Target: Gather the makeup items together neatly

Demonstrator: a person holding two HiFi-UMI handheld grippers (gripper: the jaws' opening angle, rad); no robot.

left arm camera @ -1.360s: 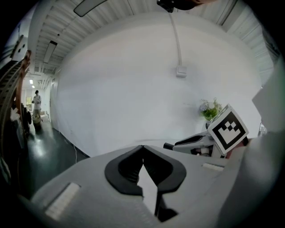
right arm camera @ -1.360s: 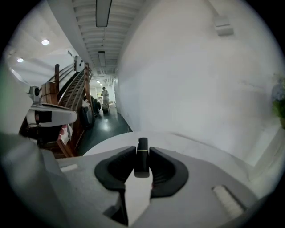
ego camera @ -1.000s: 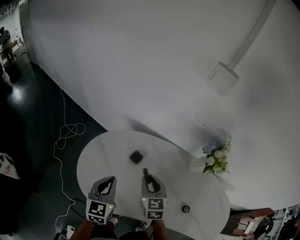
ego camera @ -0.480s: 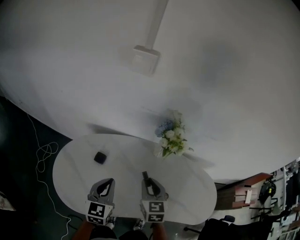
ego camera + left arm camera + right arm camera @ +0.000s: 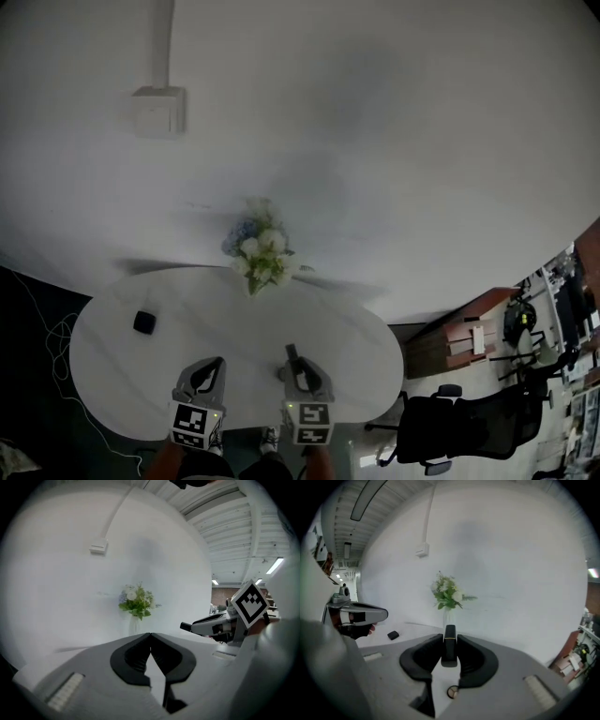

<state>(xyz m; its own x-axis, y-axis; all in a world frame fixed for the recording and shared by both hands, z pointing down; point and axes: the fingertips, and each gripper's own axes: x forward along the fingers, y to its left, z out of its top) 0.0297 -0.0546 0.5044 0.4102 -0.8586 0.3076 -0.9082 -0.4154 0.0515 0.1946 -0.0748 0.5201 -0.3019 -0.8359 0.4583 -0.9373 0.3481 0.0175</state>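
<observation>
Standing upright in the clamped right tool point(image 5: 449, 638), a black makeup tube point(image 5: 449, 651); left tool point(image 5: 150, 635) closed on nothing.

table point(image 5: 349, 339) smooth matt white; lipstick tube point(image 5: 449, 645) smooth black plastic, gold metallic band.

My views are dim and slightly soft, bending into black fisheye corners, with ceiling strip lights point(image 5: 274, 565) glowing and the white wall point(image 5: 375, 141) unevenly grey.
</observation>
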